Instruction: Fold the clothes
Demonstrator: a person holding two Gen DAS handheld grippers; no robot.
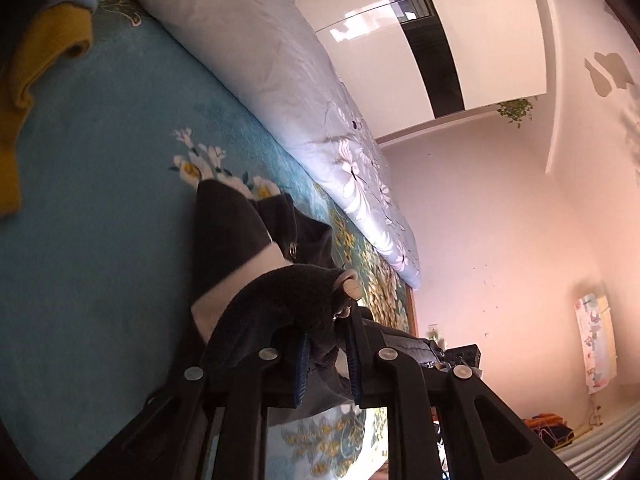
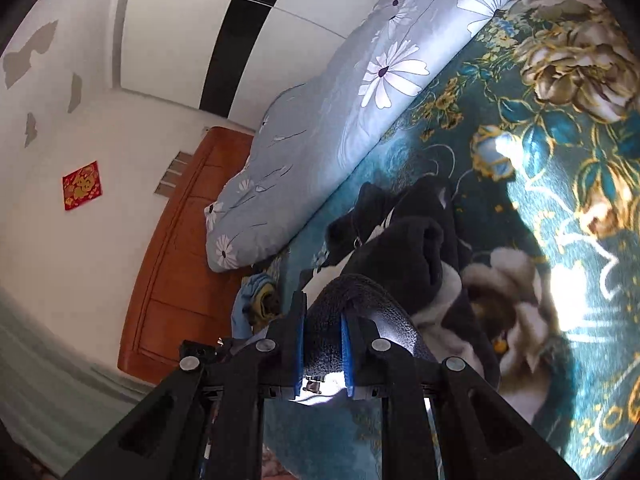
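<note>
Left gripper and right gripper each pinched the black-and-white fleece garment — above the teal floral blanket; no legible labels.

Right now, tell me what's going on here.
Someone is folding clothes on a bed with a teal flowered blanket. Both handheld grippers are clamped on the same black and white garment: the left gripper and the right gripper each pinch a bunch of its fabric. A rolled pale blue quilt lies alongside.
</note>
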